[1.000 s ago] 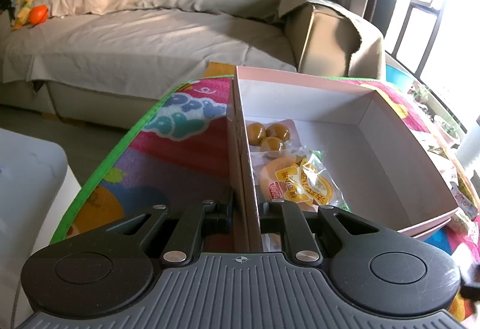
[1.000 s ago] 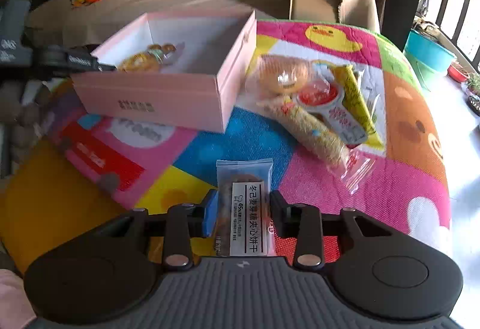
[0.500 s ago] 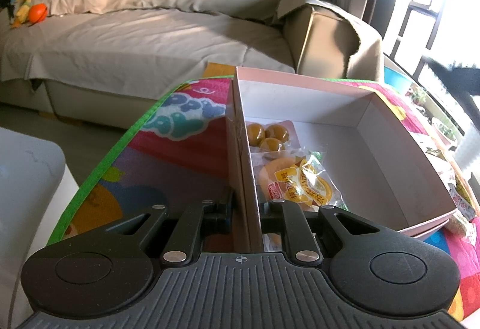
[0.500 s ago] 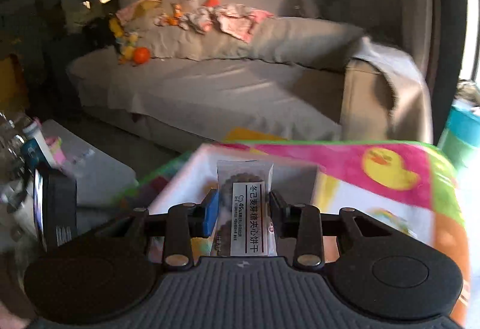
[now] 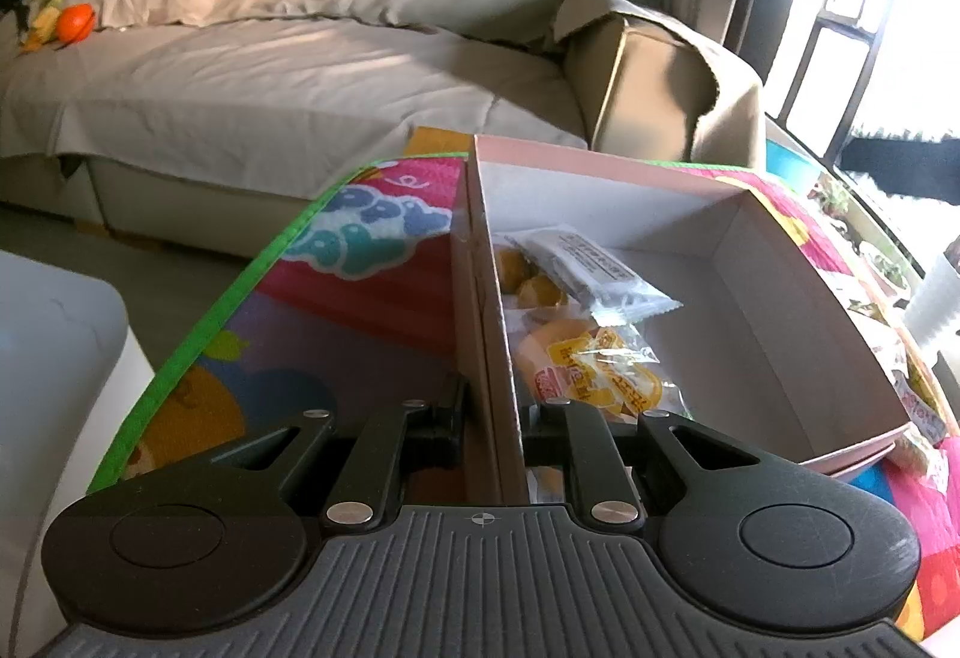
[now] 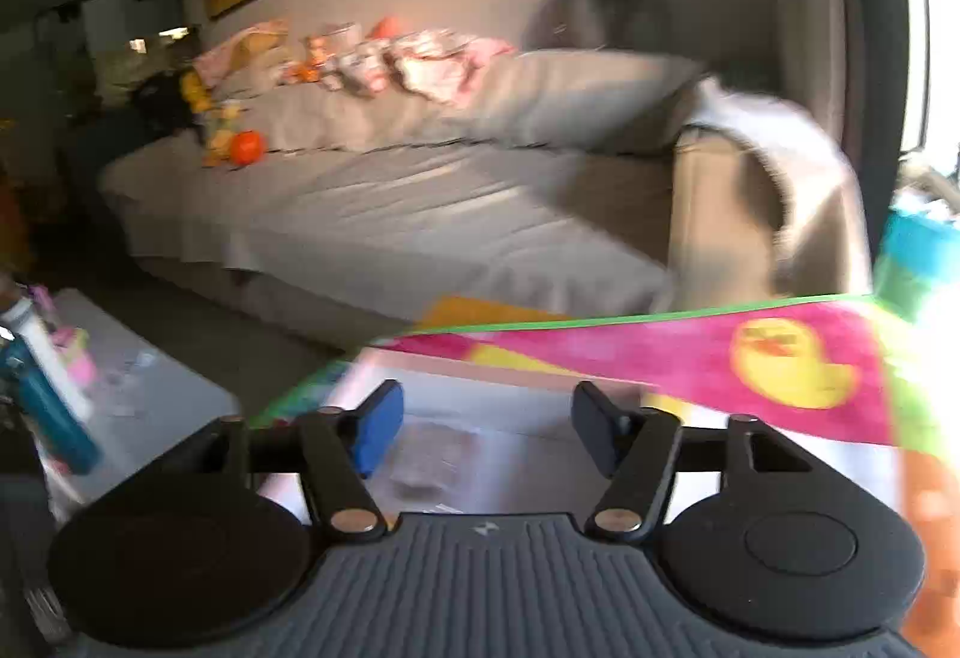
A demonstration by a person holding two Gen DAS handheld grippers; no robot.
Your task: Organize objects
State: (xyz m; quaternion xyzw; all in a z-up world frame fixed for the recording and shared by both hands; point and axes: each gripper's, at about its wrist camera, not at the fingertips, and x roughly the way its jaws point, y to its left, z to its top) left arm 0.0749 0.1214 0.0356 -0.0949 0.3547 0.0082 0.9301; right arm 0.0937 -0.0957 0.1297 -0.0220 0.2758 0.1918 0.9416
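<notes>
My left gripper (image 5: 489, 418) is shut on the left wall of the pink box (image 5: 780, 334), which sits on the colourful play mat (image 5: 360, 292). Inside the box lie a pack of round yellow sweets (image 5: 528, 286), a yellow snack bag (image 5: 594, 376) and the grey biscuit packet (image 5: 594, 271) resting on top of them. My right gripper (image 6: 486, 427) is open and empty above the box; the blurred biscuit packet (image 6: 432, 460) shows below its fingers.
A grey sofa (image 5: 300, 76) with clothes and toys stands behind the mat. More snack packets (image 5: 918, 412) lie right of the box. A white surface (image 5: 54, 358) is at the left. A low table with bottles (image 6: 42, 382) shows in the right wrist view.
My right gripper carried the biscuit packet up over the box, opened and let it go. The packet now lies in the box. My left gripper has held the box wall throughout.
</notes>
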